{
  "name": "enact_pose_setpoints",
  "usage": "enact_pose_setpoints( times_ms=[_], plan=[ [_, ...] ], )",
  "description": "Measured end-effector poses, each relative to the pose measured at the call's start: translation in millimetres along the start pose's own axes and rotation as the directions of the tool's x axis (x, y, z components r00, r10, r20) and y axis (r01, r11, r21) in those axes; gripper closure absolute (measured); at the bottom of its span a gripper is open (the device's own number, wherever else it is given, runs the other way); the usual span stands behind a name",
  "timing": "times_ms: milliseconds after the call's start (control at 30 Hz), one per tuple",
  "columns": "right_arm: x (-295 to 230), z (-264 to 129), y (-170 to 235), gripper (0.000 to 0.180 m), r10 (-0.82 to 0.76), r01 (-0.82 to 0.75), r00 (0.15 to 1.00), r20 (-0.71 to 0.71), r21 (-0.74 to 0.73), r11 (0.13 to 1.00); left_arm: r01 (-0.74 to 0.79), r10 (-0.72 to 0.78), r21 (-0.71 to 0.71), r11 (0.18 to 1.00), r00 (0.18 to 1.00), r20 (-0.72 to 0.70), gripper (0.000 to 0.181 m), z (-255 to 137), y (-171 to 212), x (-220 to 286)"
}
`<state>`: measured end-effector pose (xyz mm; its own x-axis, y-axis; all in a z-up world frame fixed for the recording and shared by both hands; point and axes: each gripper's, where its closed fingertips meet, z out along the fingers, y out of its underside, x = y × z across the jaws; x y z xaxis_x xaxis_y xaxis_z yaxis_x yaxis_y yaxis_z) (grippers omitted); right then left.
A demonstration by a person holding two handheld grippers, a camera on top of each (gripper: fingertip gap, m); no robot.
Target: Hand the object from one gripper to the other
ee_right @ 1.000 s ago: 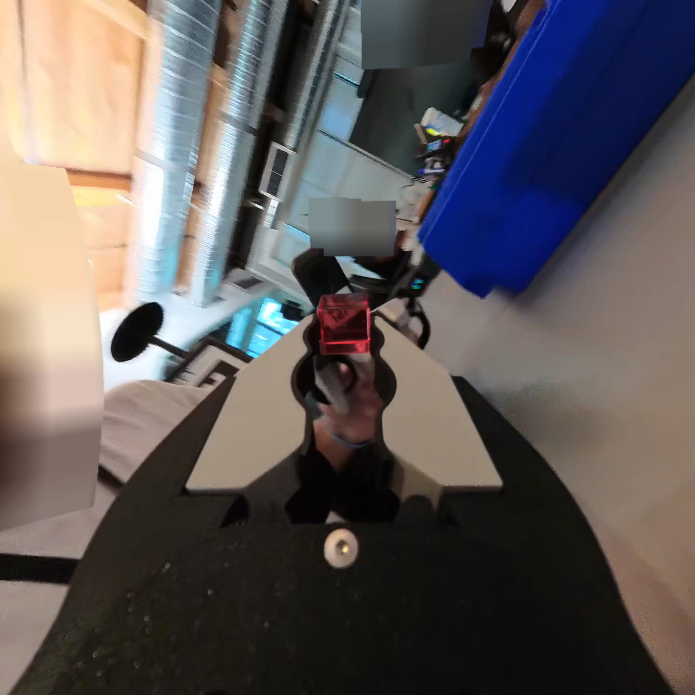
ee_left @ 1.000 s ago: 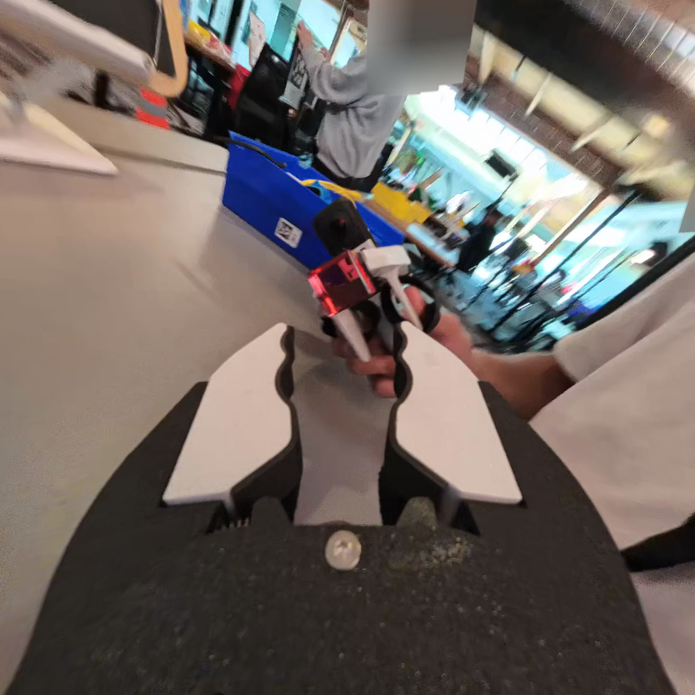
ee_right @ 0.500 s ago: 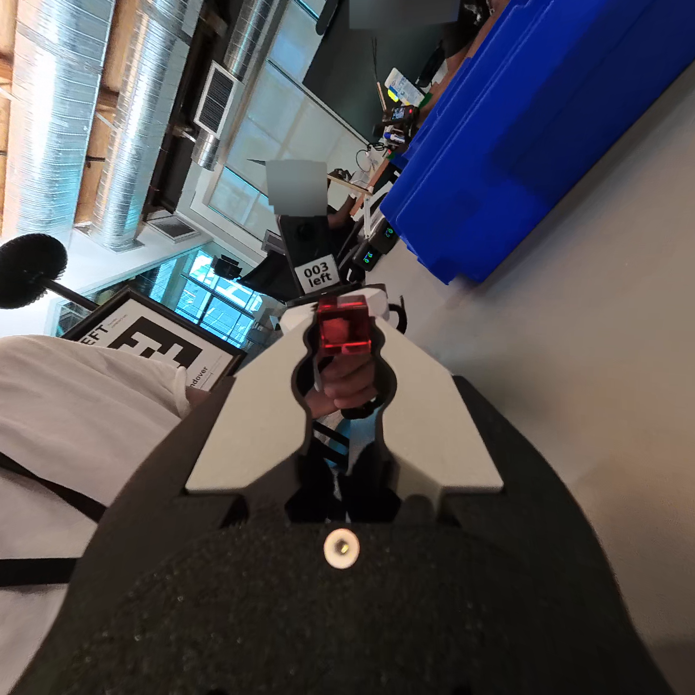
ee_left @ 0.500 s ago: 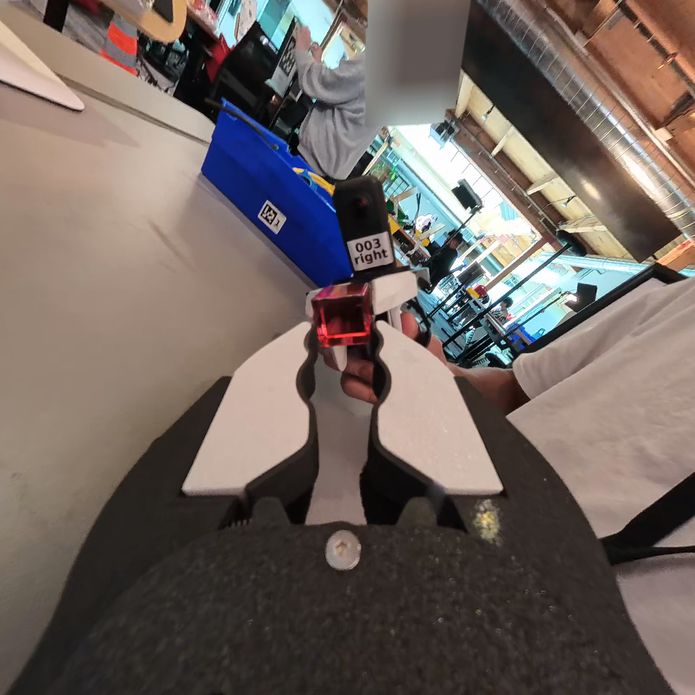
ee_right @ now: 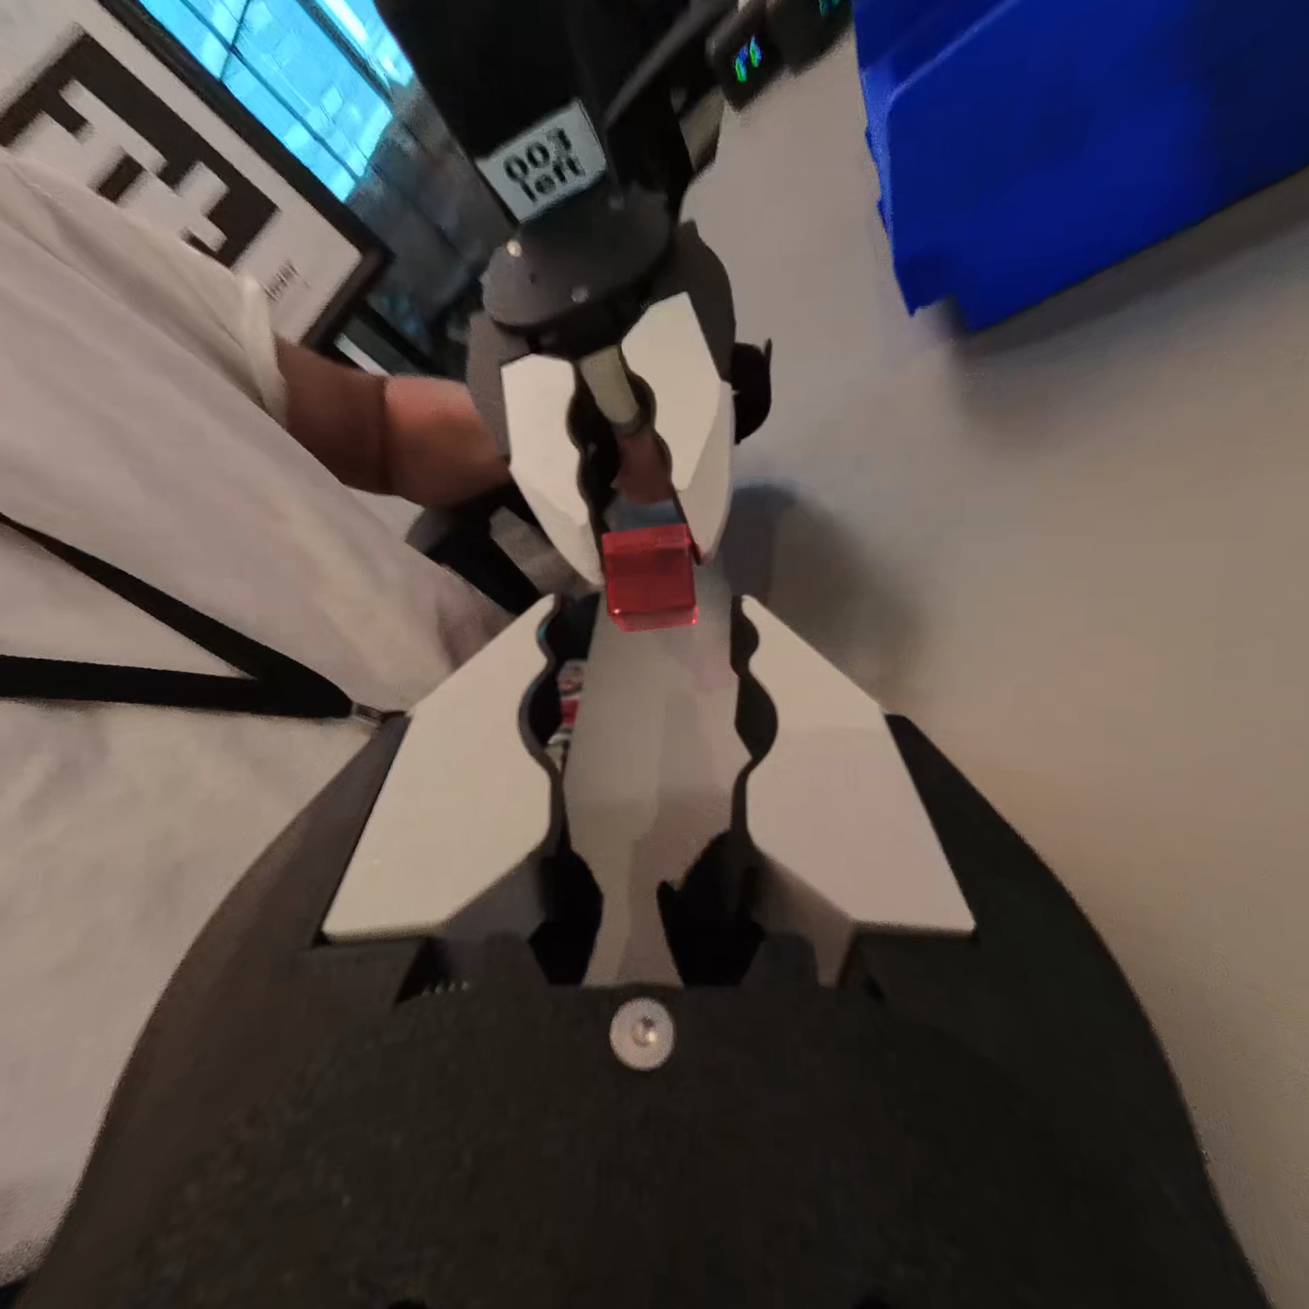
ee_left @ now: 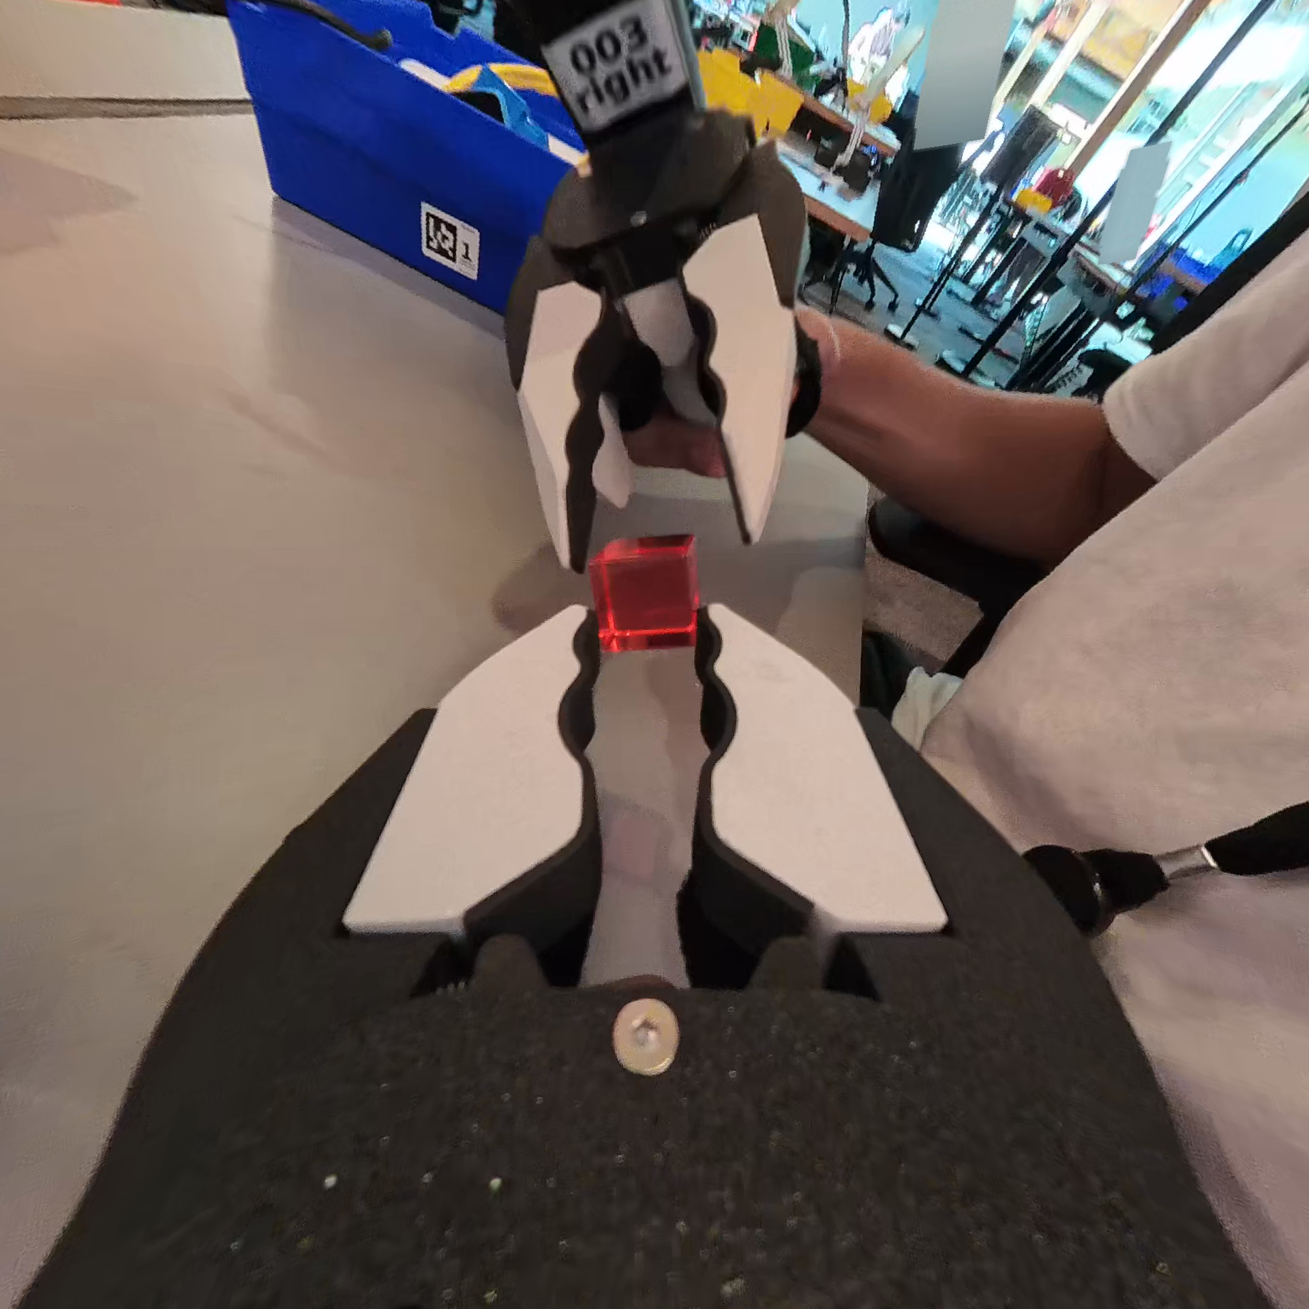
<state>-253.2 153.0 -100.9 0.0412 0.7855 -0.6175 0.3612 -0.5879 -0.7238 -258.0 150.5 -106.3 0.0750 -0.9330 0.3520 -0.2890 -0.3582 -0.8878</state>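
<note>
Two grippers meet tip to tip above a pale table (ee_left: 212,496), with a small translucent red cube (ee_left: 643,593) between them. The left gripper (ee_left: 644,630) is closed on the cube: in its own view both white fingertips press the cube's lower side faces, and the rest of the block stands out beyond the tips. In the right wrist view the same grip shows from the far side, the cube (ee_right: 648,577) pinched at the very ends of the left gripper (ee_right: 641,549).

The right gripper (ee_left: 655,549) hangs just past the cube with its jaws parted wider than the block. In the left wrist view one of its fingertips sits right at the cube's upper left corner, and whether it touches cannot be told; the other tip stands clear to the right. In its own view the right gripper (ee_right: 648,613) has open space on both sides of the cube, and neither pad bears on it.

Below the cube the tabletop is bare, and its near edge runs close to the person's white shirt (ee_left: 1133,637). A blue bin (ee_left: 368,156) stands well apart on the table's far side; in the right wrist view the blue bin (ee_right: 1098,142) lies to the upper right.
</note>
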Motion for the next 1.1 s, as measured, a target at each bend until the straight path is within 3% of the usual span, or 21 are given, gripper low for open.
enact_pose_setpoints(
  times_ms=[233, 367, 500, 567, 633, 733, 800, 867, 933, 1100],
  plan=[
    [-2.7, 5.9, 25.2, 0.154, -0.11, 0.087, 0.99, -0.091, -0.23, 0.969, -0.105, 0.105, -0.1, 0.989, 0.994, 0.001, 0.156, 13.1, 12.6, 11.6],
    [-2.9, 6.0, 29.9, 0.155, -0.201, 0.158, 0.97, -0.134, -0.276, 0.948, -0.151, 0.153, -0.135, 0.979, 0.988, 0.01, 0.155, 15.8, 17.2, 14.6],
    [-3.4, -7.1, 16.5, 0.154, -0.246, 0.198, 0.951, -0.187, -0.24, 0.95, -0.157, 0.158, -0.025, 0.987, 0.987, 0.031, 0.155, 9.8, 3.9, 13.6],
    [2.3, -47.6, -9.0, 0.154, -0.255, 0.21, 0.914, -0.315, -0.169, 0.963, -0.143, 0.141, 0.046, 0.989, 0.988, 0.056, 0.138, 2.1, -6.1, 6.7],
    [5.6, -122.0, -50.7, 0.154, -0.222, 0.259, 0.829, -0.514, 0.0, 0.966, -0.14, 0.133, 0.085, 0.986, 0.987, 0.087, 0.131, -5.1, -10.7, -3.3],
    [15.9, -279.9, -79.5, 0.154, 0.023, 0.348, 0.516, -0.856, 0.233, 0.908, -0.099, 0.093, 0.094, 0.991, 0.993, 0.073, 0.135, -8.5, -10.5, -8.1],
    [37.5, -361.2, -40.8, 0.154, 0.157, 0.27, 0.257, -0.954, 0.227, 0.936, -0.07, 0.066, 0.085, 0.994, 0.997, 0.049, 0.139, -5.3, -7.6, -6.4],
    [63.8, -405.4, 20.0, 0.154, 0.18, 0.042, 0.064, -0.982, 0.183, 0.982, -0.048, 0.046, 0.041, 0.998, 0.998, 0.045, 0.143, 0.8, 0.5, -5.7],
    [81.1, -419.5, 51.1, 0.153, 0.176, -0.035, 0.012, -0.984, 0.175, 0.984, -0.05, 0.05, -0.01, 0.999, 0.998, 0.026, 0.143, 7.6, 9.3, -1.0],
    [126.8, -416.0, 79.4, 0.153, 0.276, -0.187, 0.043, -0.96, 0.263, 0.946, -0.083, 0.084, -0.034, 0.996, 0.996, 0.012, 0.143, 13.6, 12.4, 7.7]
  ],
)
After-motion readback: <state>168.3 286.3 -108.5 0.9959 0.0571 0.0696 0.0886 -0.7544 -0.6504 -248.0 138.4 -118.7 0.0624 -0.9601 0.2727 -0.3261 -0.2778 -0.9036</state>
